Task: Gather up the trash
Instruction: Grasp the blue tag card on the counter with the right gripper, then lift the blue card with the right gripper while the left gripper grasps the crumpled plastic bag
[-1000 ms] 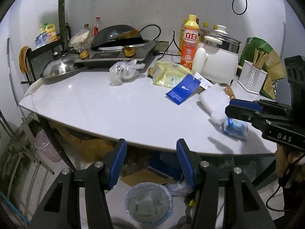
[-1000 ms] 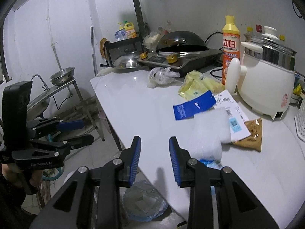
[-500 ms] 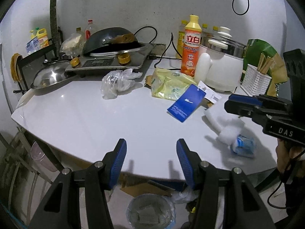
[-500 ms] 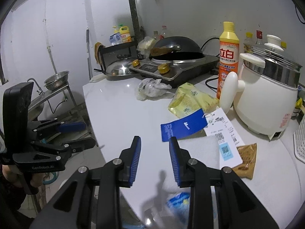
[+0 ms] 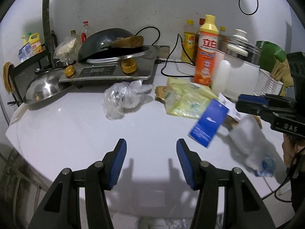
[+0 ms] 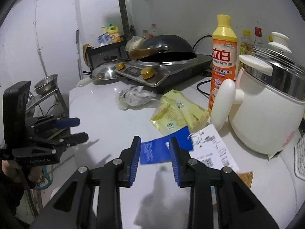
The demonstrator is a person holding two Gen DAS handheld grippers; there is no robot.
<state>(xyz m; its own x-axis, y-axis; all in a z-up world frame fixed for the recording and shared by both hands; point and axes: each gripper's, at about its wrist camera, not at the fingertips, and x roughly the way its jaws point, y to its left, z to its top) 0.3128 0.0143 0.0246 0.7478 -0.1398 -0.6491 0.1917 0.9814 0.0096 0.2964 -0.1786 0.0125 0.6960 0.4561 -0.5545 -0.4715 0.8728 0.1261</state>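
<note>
In the left wrist view, the left gripper (image 5: 151,160) hangs over the near part of the white table (image 5: 76,126), its 2 blue-padded jaws standing well apart with nothing between them. Beyond it lie a crumpled clear plastic bag (image 5: 122,100), a yellow packet (image 5: 187,100) and a blue card (image 5: 208,123). A blurred white wad (image 5: 247,143) lies near the table's right edge. The right gripper (image 5: 266,105) reaches in from the right, above the wad.

In the right wrist view, the right gripper (image 6: 154,158) hovers above the blue card (image 6: 152,152), jaws partly open, gripping nothing. A white receipt (image 6: 213,148) lies just right of the card, the yellow packet (image 6: 177,112) behind it. An orange bottle (image 6: 223,63) stands beside a white cooker (image 6: 266,110).
</note>
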